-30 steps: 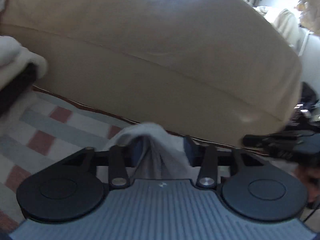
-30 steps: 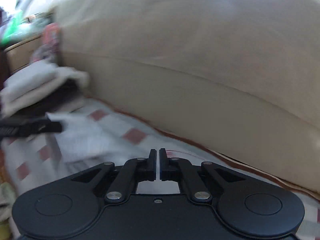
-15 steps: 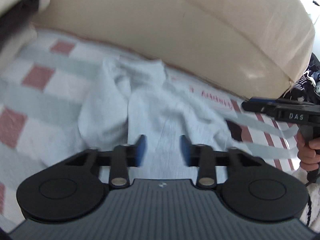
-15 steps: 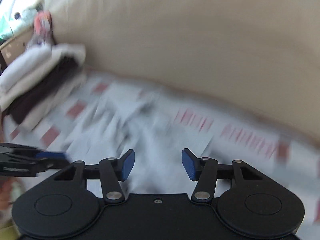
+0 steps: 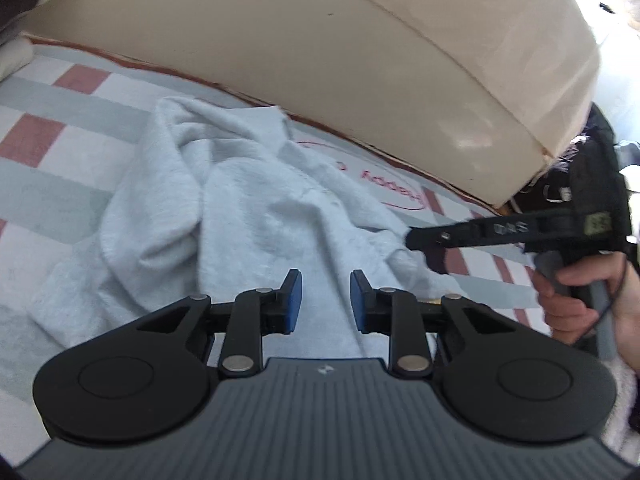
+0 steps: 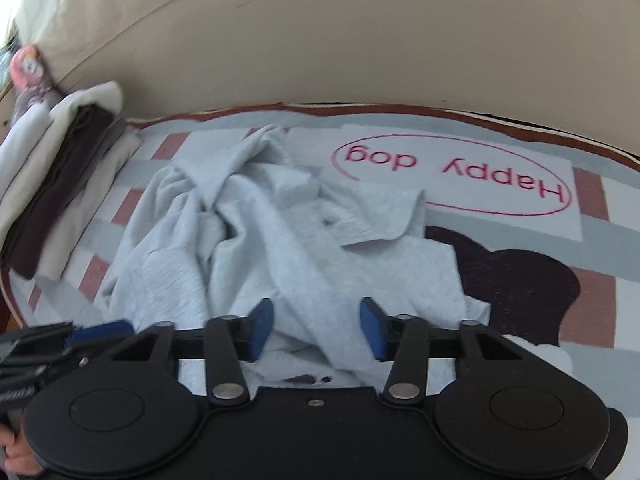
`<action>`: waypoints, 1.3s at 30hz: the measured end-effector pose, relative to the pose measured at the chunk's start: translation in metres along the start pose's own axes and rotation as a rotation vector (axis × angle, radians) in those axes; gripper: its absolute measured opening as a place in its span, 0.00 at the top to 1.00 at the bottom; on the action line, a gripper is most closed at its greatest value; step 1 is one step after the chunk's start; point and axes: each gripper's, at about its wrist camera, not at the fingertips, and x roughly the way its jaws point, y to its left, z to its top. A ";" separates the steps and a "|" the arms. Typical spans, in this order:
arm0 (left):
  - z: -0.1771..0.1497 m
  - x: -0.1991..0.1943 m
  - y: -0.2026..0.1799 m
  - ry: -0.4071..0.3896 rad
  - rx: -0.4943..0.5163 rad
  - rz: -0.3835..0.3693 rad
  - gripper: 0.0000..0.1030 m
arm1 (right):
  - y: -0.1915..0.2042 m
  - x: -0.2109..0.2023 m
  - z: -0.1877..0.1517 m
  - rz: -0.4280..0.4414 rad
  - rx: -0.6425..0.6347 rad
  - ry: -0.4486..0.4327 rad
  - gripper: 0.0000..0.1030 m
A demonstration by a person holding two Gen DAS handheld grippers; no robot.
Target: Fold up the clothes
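A crumpled pale grey garment point(image 6: 276, 240) lay on a checked mat point(image 6: 600, 240) printed "Happy dog", in front of a beige cushion point(image 6: 360, 40). At the mat's left end sat a stack point(image 6: 52, 176) of folded clothes, light and dark.

The left gripper point(image 5: 325, 298) hovered over the garment's near edge, its blue pads narrowly apart, with cloth below the gap but not pinched. The right gripper point(image 6: 317, 330) pointed down over the garment's near part; its jaws were closing, still a moderate gap apart, with cloth showing between them and the pads not pressing on it. In the left view, a hand point(image 5: 576, 300) held the right gripper's handle.
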 end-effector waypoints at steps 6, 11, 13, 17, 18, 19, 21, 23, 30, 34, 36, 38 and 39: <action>0.000 -0.008 -0.015 -0.032 0.019 -0.077 0.59 | -0.006 0.002 0.003 0.043 0.047 -0.002 0.82; -0.004 0.006 -0.028 -0.024 0.008 0.026 0.55 | 0.000 0.001 0.002 0.041 0.018 -0.014 0.86; -0.005 0.012 -0.026 0.007 -0.023 -0.010 0.51 | 0.002 0.003 0.004 -0.023 0.004 -0.021 0.86; -0.010 0.023 -0.027 0.052 -0.019 -0.023 0.50 | -0.004 0.001 0.011 -0.094 0.016 -0.054 0.86; -0.012 0.024 -0.028 0.057 -0.011 -0.023 0.50 | -0.011 0.000 0.013 -0.070 0.051 -0.054 0.86; -0.013 0.026 -0.030 0.061 -0.003 -0.024 0.50 | -0.017 -0.001 0.014 -0.040 0.094 -0.050 0.86; -0.016 0.030 -0.031 0.074 0.002 -0.024 0.49 | -0.027 0.001 0.013 0.023 0.164 -0.031 0.85; -0.019 0.038 -0.029 0.095 -0.013 -0.020 0.43 | -0.028 0.004 0.010 0.061 0.189 -0.009 0.84; -0.021 0.050 -0.026 0.176 -0.001 0.036 0.50 | -0.017 0.008 0.008 0.091 0.166 0.009 0.77; -0.019 0.031 -0.034 0.110 0.142 0.222 1.00 | -0.019 0.007 0.007 0.108 0.181 0.018 0.74; -0.015 0.016 -0.032 0.059 0.158 0.301 1.00 | -0.019 0.007 0.007 0.109 0.182 0.018 0.73; -0.011 0.002 -0.028 0.012 0.183 0.406 1.00 | -0.018 0.007 0.007 0.117 0.182 0.021 0.72; -0.010 -0.003 -0.023 0.004 0.185 0.443 1.00 | -0.018 0.007 0.007 0.129 0.184 0.025 0.72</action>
